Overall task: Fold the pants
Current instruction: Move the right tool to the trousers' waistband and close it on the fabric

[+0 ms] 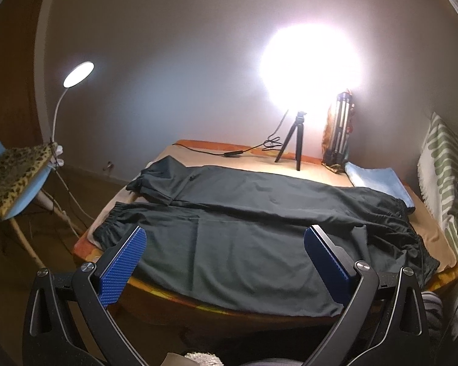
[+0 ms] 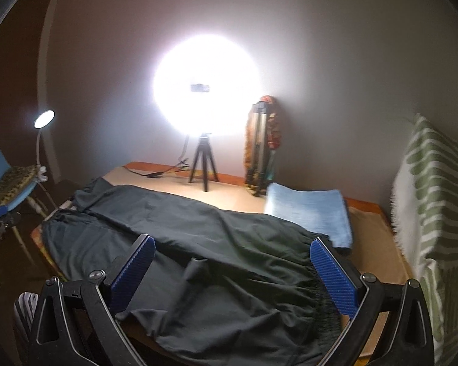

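Observation:
Dark grey pants lie spread across the table, legs toward the left, elastic waistband at the right. The far leg's cuff end is folded over at the far left. My left gripper hangs open above the near leg, blue pads wide apart, nothing between them. In the right wrist view the same pants fill the foreground. My right gripper is open above the waistband end, holding nothing. The near edge of the pants droops over the table's front.
A bright ring light on a small tripod stands at the table's back, its cable beside it. A folded tripod leans on the wall. A folded blue towel lies at the back right. A chair with a clip lamp stands left; a green-patterned cloth hangs right.

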Motion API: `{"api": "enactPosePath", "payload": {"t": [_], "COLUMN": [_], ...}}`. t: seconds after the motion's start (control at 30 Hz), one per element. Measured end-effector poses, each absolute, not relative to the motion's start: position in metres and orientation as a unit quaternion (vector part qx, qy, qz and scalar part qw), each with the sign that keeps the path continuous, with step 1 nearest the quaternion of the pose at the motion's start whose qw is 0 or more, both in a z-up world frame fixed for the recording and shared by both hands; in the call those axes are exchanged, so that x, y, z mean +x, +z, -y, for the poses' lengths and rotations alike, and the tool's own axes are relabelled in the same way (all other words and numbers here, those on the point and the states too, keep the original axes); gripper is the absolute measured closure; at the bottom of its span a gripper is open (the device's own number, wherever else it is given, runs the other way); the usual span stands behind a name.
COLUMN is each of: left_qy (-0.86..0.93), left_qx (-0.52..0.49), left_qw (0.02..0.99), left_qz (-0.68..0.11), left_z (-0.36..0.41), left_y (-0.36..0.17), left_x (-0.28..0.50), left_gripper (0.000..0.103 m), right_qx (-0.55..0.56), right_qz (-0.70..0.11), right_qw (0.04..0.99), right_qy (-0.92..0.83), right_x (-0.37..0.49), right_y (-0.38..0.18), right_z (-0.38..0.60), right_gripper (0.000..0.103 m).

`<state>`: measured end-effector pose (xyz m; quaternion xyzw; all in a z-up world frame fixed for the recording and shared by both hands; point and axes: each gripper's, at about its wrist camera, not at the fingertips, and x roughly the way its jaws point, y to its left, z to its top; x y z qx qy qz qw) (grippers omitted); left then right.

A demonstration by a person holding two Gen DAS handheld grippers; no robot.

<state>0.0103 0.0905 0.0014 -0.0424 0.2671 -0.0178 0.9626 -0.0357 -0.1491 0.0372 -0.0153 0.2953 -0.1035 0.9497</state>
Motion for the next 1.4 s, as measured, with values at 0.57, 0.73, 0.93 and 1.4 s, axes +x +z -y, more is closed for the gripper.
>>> {"api": "enactPosePath", "payload": {"t": [0.57,0.73,0.93,1.4], "left_qy": [0.025,0.033,0.02,-0.002], "left_qx": [-0.135,-0.134,-0.14,-0.109], "left_qw": [0.933,0.926,0.913,0.884], "left_qz": [-0.333,-0.352,-0.382,-0.454], "left_z": [-0.195,-0.21,-0.214,-0.187], "left_y": [-0.035,-0.044,-0.06,-0.106], "left_x": [0.062,0.087,0.136,0.273], "left_gripper": [0.029,0.041,0.057,0.064], "right_qx": [-0.06,-0.05,-0.079,-0.065], "right_qz": [-0.298,-0.337,-0.403,-0.515], "right_qw": [0.951,0.934,0.902,0.847], "right_qy": [0.063,0.106,0.133,0.117], "right_x": [0.094,0.161,0.248,0.394], "right_y": [0.024,-0.005,-0.061,-0.195], "right_z": [0.09,0.08,0.077,0.124], "right_gripper": [0.0,0.001,0.005,0.014]}}
